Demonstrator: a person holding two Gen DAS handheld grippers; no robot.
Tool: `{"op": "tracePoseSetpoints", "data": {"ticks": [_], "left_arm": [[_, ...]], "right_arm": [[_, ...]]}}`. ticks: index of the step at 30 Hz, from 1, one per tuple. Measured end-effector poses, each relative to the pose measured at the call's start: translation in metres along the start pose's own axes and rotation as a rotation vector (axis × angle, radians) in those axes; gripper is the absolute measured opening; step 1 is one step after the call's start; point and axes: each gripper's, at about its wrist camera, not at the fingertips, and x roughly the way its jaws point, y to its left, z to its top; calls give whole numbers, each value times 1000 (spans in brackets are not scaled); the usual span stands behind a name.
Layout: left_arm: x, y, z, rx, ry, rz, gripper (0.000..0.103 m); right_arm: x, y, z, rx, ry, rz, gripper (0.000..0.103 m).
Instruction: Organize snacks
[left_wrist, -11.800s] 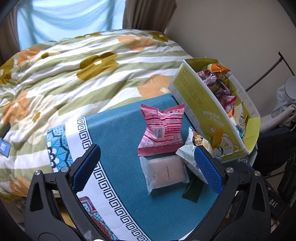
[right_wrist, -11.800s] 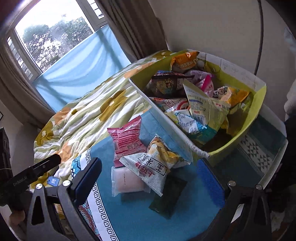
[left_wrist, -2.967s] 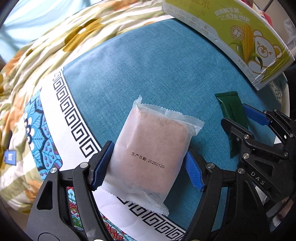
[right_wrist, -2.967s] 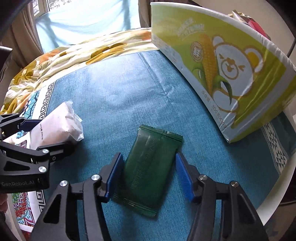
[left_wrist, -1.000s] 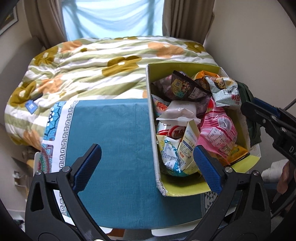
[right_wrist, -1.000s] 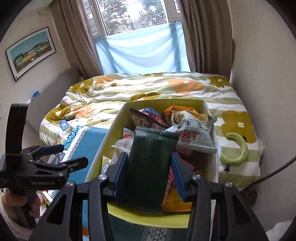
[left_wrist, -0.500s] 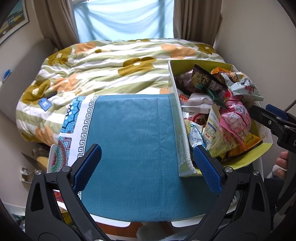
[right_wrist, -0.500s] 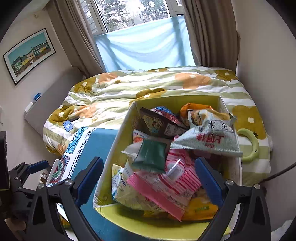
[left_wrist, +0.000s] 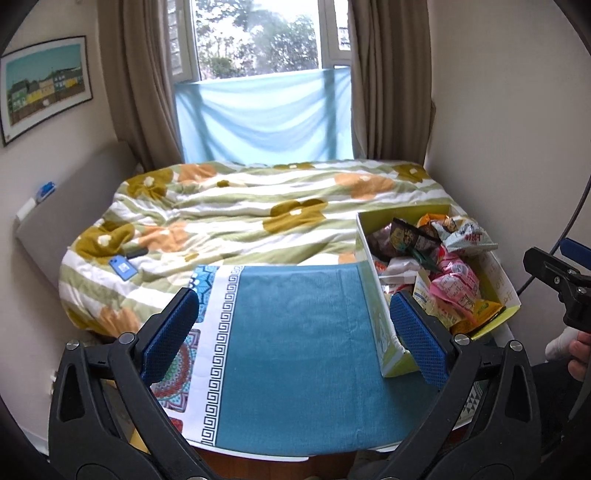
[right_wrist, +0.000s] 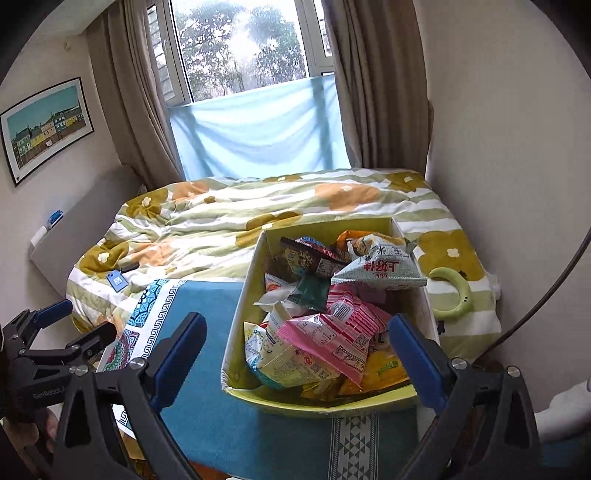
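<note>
- Standing at the right side of the table, the yellow-green cardboard box (right_wrist: 236, 328) is holding a loose heap of crinkled snack packets, its thin walls showing white cut edges.
- The dark green packet (right_wrist: 312, 291), a flat rectangular foil pouch with a ribbed surface, is lying tilted near the middle of the heap, between a white crumpled wrapper and a pink packet.
- The pink packet (right_wrist: 332, 334), glossy plastic with printed stripes and a small code, is lying across the front of the heap.
- A grey-white pillow-shaped bag (right_wrist: 380, 269) with red characters is resting on top at the far right of the box.
- The right gripper (right_wrist: 295, 358) is hovering above the near wall of the box with its jaws spread wide; nothing is sitting between its blue, finely textured pads.
- The left gripper (left_wrist: 295, 339) is hovering over the tablecloth, its jaws likewise wide apart and holding nothing.
- The teal tablecloth (left_wrist: 295, 332), a woven fabric with a white border of black key pattern, is covering the table.
- A soft quilt (left_wrist: 240, 206) with green stripes and orange and olive flower shapes is lying rumpled on the bed behind the table.
- A curved yellow-green object (right_wrist: 452, 295) is lying on the quilt just right of the box.
</note>
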Motion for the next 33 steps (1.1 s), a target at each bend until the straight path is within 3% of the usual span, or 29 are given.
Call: {"op": "tracePoseSetpoints", "data": {"ticks": [5,12,33], "left_arm": [[-37,22,-6,-8,-66,7,102],[-67,43,-26,-6,-99,13,102],[-84,58,-47,16,-97,0,102]], "right_arm": [[-38,27,-8,-33,-60,-78,102],[-60,54,-30,-34,-74,-114,102],[-81,81,-55,-32,-94,-152,102]]}}
